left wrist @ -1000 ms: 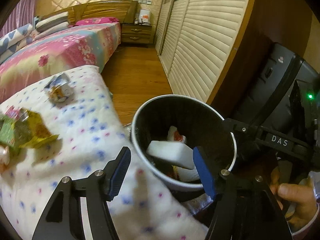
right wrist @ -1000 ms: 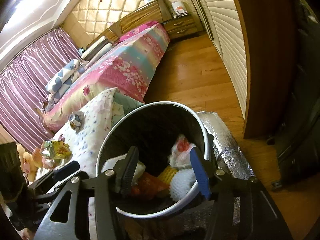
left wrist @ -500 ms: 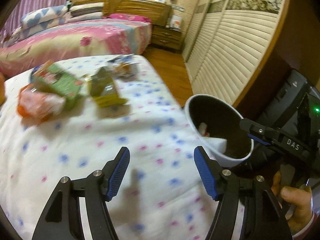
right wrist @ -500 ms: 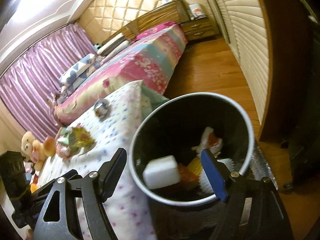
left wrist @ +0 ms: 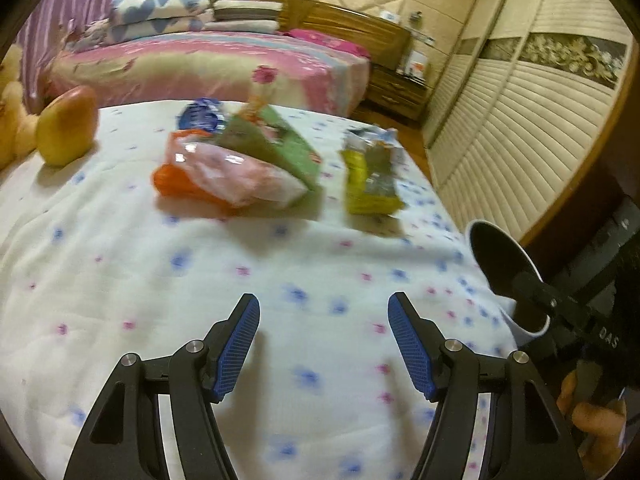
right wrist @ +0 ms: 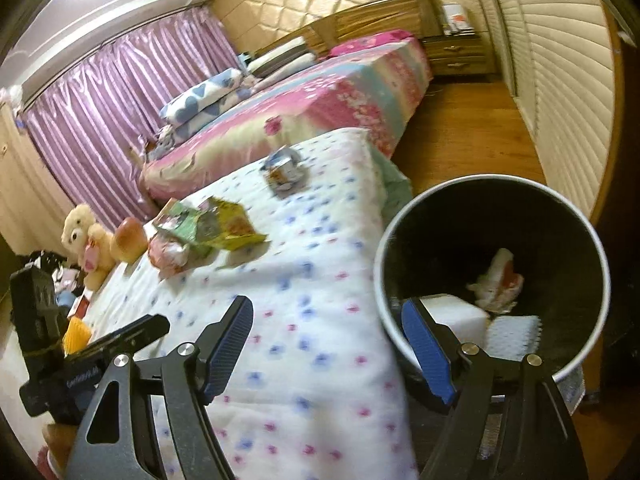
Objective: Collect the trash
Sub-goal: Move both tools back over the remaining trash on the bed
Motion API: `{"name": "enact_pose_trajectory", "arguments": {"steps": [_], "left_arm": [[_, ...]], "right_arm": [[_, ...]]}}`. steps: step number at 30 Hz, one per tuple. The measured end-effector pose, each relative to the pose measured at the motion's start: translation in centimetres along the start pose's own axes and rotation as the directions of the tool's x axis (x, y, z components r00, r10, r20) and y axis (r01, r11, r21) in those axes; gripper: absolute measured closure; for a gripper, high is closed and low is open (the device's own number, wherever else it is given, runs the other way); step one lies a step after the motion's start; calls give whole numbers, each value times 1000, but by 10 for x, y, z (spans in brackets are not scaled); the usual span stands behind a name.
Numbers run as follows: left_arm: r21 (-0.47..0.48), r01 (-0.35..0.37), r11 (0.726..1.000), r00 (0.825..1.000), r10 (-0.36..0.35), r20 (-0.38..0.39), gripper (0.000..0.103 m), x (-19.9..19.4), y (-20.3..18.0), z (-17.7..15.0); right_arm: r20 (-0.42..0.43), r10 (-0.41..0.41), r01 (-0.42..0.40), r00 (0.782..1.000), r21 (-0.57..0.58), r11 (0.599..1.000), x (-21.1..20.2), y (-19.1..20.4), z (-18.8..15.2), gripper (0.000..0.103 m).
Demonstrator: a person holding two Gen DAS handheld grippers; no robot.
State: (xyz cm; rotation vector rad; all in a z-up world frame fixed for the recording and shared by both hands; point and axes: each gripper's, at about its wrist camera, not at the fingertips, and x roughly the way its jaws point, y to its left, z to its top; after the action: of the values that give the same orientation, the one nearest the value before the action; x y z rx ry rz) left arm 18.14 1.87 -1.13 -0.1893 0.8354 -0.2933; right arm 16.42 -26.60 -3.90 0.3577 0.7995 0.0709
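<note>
Fingers first: our left gripper (left wrist: 324, 340) holds its blue-padded fingers (left wrist: 236, 344) wide apart with nothing between them, hovering low over the near edge of the white quilt with blue and pink dots (left wrist: 120, 280). We judge that it is held open and pointed inward this way to reach for the next piece of litter.

Our right gripper (right wrist: 328, 348) is likewise spread and empty. Its left finger hangs over the quilt's right edge, while its right finger sits in front of the rim of the round black waste bin with a white rim (right wrist: 588, 248). The bin stands just off the quilt's right edge, within easy reach for dropping things in.

Inside the bin we see a white foam block (right wrist: 452, 312), a white bristly piece (right wrist: 512, 332) and a crumpled white and red wrapper (right wrist: 500, 276).

The remaining trash lies toward the far middle of the quilt: a clear pink and orange plastic bag (left wrist: 228, 176) touching a green printed packet (left wrist: 276, 144), and a yellow-green wrapper (left wrist: 372, 176) just beside them, nearer the right edge. A blue crumpled wrapper (left wrist: 200, 116) peeks out behind the pile. A small silvery crumpled packet (right wrist: 284, 168) sits apart near the far right corner.

A yellow-red fruit-shaped object (left wrist: 68, 124) rests at the left edge; we cannot tell whether it counts as trash.
</note>
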Motion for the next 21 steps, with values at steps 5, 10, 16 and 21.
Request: {"name": "enact_pose_trajectory", "arguments": {"steps": [5,10,16,21], "left_arm": [[-29,-35,999,999,35,15,37,-1,16,10],[-81,-37,996,999,39,23,37,3,35,24],[-115,-40,993,998,44,35,37,17,41,43],[-118,-43,992,998,49,45,37,29,43,53]], "right_arm": [[-20,25,-26,999,-44,999,12,16,-1,25],[-35,52,-55,998,-103,993,25,32,2,25],[-60,77,-86,995,-174,981,41,47,9,25],[-89,97,-115,991,-225,968,56,58,16,25]]}}
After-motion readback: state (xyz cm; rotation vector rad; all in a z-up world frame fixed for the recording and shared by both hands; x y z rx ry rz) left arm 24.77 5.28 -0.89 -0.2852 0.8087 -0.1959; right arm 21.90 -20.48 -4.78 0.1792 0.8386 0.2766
